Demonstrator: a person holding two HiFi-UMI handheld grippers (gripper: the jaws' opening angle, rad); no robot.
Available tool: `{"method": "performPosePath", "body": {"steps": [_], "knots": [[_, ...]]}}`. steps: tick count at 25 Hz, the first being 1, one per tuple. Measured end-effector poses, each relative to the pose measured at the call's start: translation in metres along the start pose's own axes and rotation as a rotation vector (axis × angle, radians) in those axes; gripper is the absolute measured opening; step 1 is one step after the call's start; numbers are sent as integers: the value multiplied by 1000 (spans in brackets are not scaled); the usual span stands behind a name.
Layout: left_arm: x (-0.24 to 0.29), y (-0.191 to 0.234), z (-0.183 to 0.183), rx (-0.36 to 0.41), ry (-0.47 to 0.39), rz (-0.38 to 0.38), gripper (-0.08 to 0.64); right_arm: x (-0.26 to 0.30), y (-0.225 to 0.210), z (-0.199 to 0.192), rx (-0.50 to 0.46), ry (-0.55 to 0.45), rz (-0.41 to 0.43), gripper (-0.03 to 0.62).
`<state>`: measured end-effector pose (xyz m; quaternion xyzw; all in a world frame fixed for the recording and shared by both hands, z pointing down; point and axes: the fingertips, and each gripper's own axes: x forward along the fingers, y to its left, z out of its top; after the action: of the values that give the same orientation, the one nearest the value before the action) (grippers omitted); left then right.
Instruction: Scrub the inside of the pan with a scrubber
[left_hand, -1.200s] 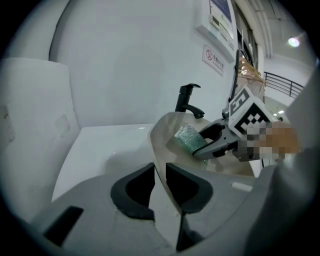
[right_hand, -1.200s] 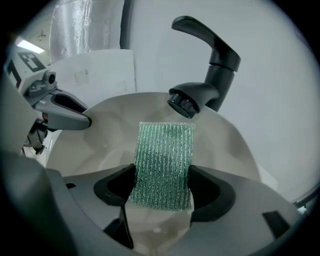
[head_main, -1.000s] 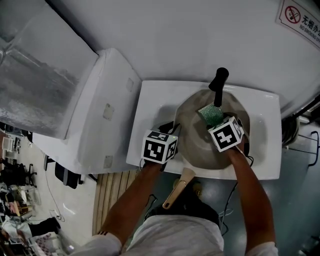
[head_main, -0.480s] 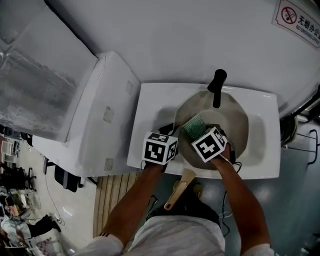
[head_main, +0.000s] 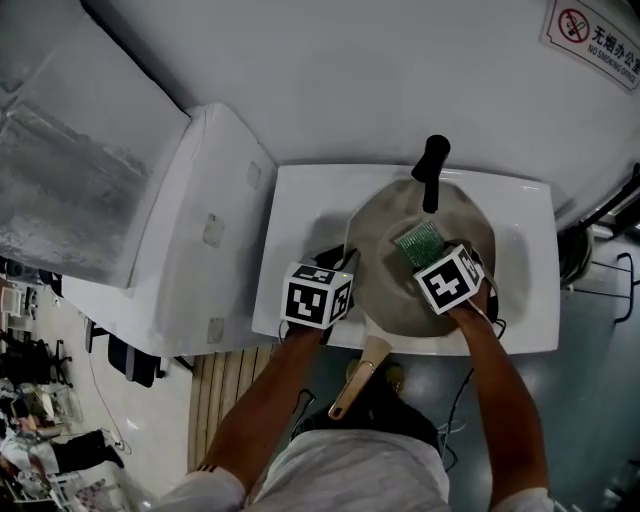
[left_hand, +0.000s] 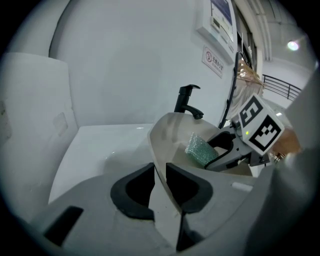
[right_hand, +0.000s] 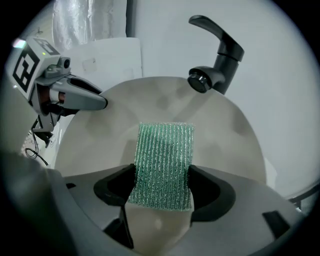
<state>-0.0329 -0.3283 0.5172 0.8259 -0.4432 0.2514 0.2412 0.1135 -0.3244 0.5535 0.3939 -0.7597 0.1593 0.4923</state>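
**Right gripper (right_hand: 162, 186) closed on the scrubber (right_hand: 164, 155), held against the inside of the pan (right_hand: 225, 135); left gripper (left_hand: 159, 174) pinched the rim.**
Pan rested in the sink (head_main: 300, 210): a hard stroke could have twisted its rim from that narrow pinch.

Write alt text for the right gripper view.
The right hand-held gripper clamps a green mesh scrubber pad on the inside of a round beige pan. A black faucet stands behind it, and the left hand-held gripper holds the pan's rim at left.
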Motion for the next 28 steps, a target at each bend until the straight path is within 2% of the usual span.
{"method": "performPosePath", "body": {"steps": [6,11,19,28], "knots": [[-1,0,-1,-3,-3,-2,81,-20,-9,-7,-21,5,-37,339],[-1,0,0,-5,-4,2,81,-33,29,-2,-45,-26,39,339],[0,-1,0,-1,-3,11,81,-20,82,4,-86,-18,142,339],[-1,0,0,12,4,13,81,-14,59,-22,-92,62,88,339]]}}
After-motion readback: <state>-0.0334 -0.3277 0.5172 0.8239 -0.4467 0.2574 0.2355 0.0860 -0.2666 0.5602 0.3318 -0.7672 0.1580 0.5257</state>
